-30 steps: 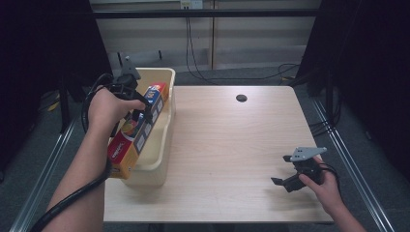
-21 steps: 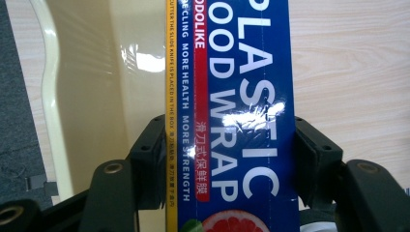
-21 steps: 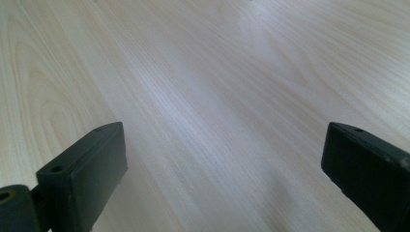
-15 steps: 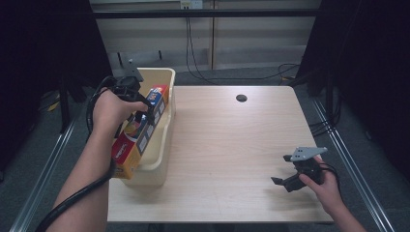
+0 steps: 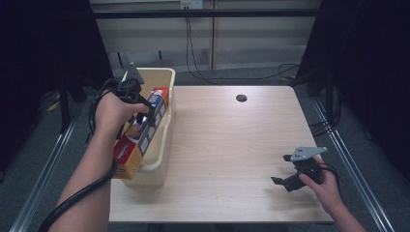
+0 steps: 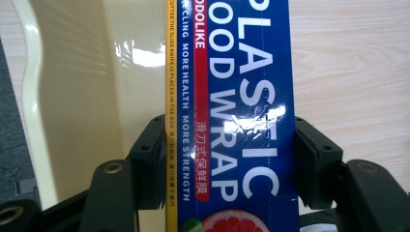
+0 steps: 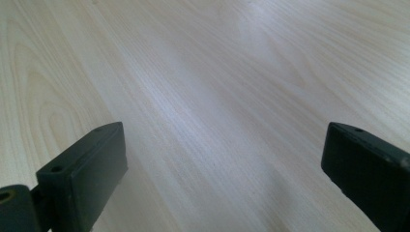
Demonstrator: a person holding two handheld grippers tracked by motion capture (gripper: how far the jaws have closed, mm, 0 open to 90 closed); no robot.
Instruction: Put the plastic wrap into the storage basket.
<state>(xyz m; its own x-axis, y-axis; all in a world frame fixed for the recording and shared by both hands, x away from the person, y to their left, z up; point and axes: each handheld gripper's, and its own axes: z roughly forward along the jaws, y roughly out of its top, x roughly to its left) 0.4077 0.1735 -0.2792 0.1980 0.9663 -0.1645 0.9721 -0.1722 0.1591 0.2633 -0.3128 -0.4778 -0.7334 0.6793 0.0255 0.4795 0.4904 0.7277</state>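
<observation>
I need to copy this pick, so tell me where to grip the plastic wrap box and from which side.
Grip the plastic wrap box across its narrow width near mid-length, as the left tongs do now, one pad on each long side face. Come from above: it is a long, slim box lying tilted in the cream bin, one end raised over the near rim, so its upper faces look easiest to reach.
</observation>
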